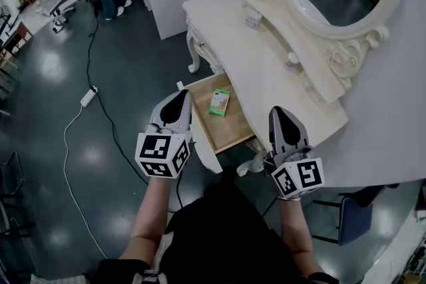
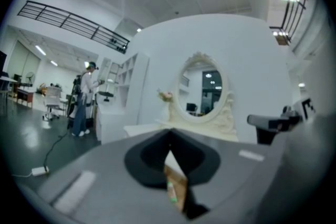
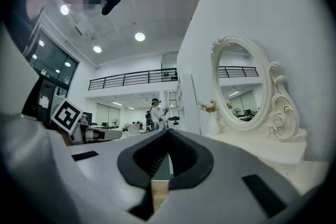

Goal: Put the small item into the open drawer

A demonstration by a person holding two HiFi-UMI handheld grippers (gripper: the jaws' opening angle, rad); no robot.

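The left gripper [image 1: 178, 103] is shut tight and holds nothing, and so is the right gripper [image 1: 281, 118] — both hang just in front of the open drawer [image 1: 234, 131]. The task looks done: the small box [image 1: 219, 102] already lies flat inside the drawer, near its far end. Its long axis runs away from the person, roughly along the drawer's front board — nothing seems left but to draw back.

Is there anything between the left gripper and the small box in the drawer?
Nothing visible. The box lies uncovered in the open drawer; the left gripper, shut and empty, is beside the drawer's edge.
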